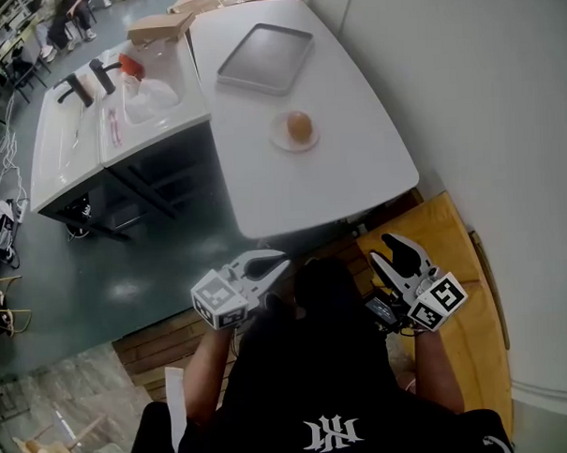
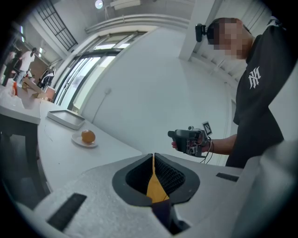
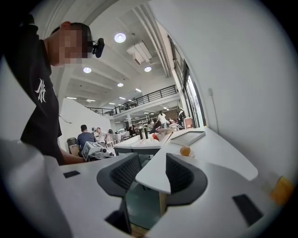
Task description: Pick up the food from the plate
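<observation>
A round brown piece of food (image 1: pixel 299 126) sits on a small white plate (image 1: pixel 282 139) near the middle of the white table (image 1: pixel 356 161). Both grippers are held close to the person's body, well short of the table's near edge. My left gripper (image 1: pixel 281 261) is shut with nothing in it; in the left gripper view its jaws (image 2: pixel 153 158) meet, and the food (image 2: pixel 88 136) lies far off to the left. My right gripper (image 1: pixel 381 248) stands open and empty. In the right gripper view the food (image 3: pixel 185 151) shows far ahead, beyond the gripper (image 3: pixel 152 173).
A grey metal tray (image 1: pixel 265 57) lies behind the plate. To the left stands a second white counter (image 1: pixel 74 150) with black bottles (image 1: pixel 102 75), a red item and a cardboard box (image 1: pixel 160 27). A white wall runs along the right, above a wooden platform (image 1: pixel 453 242). People sit in the background.
</observation>
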`<state>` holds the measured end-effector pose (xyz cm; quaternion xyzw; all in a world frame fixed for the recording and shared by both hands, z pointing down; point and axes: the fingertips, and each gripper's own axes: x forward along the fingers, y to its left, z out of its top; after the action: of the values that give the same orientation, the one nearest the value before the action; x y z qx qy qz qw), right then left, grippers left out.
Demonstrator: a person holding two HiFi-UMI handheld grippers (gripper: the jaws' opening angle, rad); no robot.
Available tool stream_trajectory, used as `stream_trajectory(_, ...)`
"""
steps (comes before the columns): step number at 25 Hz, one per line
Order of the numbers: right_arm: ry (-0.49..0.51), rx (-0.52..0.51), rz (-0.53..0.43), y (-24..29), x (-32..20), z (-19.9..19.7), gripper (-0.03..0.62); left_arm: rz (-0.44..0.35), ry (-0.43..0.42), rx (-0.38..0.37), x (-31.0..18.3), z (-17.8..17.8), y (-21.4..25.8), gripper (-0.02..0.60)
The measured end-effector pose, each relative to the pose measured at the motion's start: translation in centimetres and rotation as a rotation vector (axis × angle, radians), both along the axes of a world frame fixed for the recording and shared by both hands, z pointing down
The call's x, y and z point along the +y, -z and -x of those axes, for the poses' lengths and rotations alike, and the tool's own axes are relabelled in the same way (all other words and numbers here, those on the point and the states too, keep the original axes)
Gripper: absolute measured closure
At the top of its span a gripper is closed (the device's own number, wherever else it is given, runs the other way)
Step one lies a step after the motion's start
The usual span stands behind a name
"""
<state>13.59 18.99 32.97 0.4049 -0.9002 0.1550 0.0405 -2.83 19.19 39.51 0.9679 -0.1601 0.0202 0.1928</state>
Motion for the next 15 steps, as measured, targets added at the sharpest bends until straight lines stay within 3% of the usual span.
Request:
stream_trajectory(8,0.018,0.008,-0.017,1.1,-2.3,0.2,0.416,-0.006,0.016,-0.003,-1.4,0.4,0.6,0.571)
stream_trajectory(15,0.059,0.026,0.011,-0.8,-7.4,1.5,0.381,0.026,0.068,-0.019,-5.7,1.2,-0.9,0.571)
